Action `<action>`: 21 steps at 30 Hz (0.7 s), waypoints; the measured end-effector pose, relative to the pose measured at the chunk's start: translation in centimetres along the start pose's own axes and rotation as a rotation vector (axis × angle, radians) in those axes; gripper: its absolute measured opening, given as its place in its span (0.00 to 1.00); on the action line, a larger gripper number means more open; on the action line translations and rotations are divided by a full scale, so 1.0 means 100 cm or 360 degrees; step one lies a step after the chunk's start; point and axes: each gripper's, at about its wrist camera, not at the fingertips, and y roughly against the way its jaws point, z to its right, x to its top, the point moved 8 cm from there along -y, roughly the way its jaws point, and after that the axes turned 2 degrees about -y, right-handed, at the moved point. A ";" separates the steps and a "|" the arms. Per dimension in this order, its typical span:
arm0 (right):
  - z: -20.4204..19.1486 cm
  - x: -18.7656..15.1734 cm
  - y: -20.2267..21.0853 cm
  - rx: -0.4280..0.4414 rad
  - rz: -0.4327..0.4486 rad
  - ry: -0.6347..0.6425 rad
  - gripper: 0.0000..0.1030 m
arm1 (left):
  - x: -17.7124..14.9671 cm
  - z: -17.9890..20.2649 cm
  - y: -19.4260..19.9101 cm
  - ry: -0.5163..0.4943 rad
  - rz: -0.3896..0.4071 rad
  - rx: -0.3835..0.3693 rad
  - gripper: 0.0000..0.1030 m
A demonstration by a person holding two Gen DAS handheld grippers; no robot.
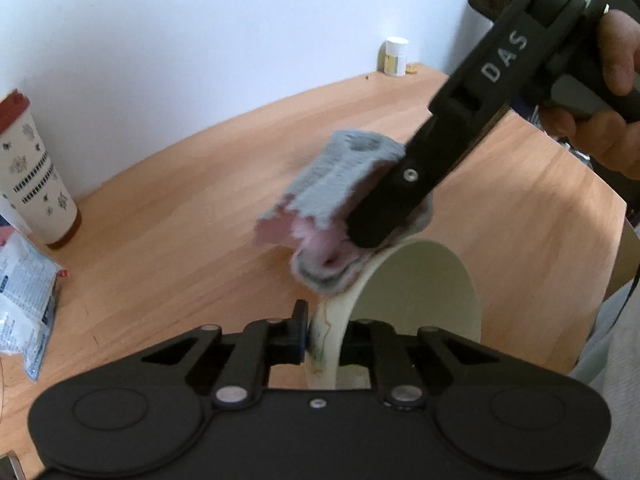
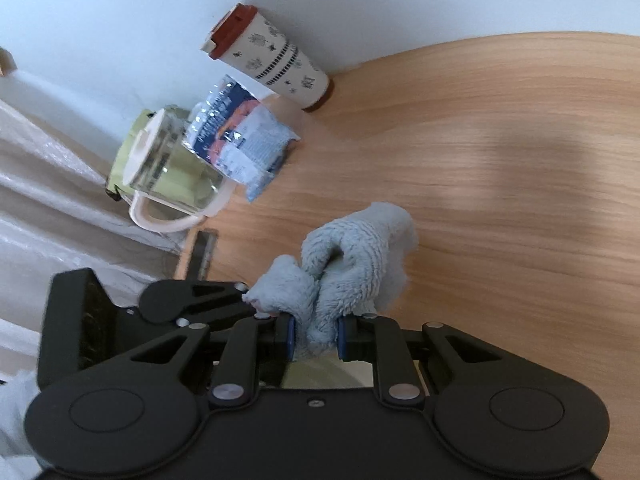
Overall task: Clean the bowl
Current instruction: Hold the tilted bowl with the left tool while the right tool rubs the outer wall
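1. At the left edge of the wooden table (image 1: 168, 240), a patterned cup (image 1: 34, 172) with a red lid stands against the wall, a crinkled packet (image 1: 24, 300) just beside it.
2. Bare wood spreads between that clutter and the bowl, giving free room.
3. The left gripper (image 1: 320, 340) is clenched on the rim of the cream bowl (image 1: 416, 292), which is tilted on edge above the table.
4. The right gripper (image 2: 316, 338) grasps a grey-and-pink cloth (image 1: 332, 188), pressed against the bowl's upper rim.
5. A hand (image 1: 608, 92) holds that gripper at the right.
6. A small white jar (image 1: 396, 56) stands at the far table edge.
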 end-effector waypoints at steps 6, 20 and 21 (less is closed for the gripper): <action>0.030 0.004 0.016 -0.0033 0.0060 -0.0158 0.21 | 0.011 -0.010 -0.014 0.0125 0.0079 0.0043 0.12; 0.000 0.031 0.008 -0.0021 0.0107 -0.0004 0.20 | 0.032 -0.007 -0.027 0.0260 0.0221 0.0131 0.14; -0.001 0.032 0.006 -0.0029 0.0104 0.0003 0.20 | 0.030 -0.007 -0.027 0.0264 0.0223 0.0138 0.14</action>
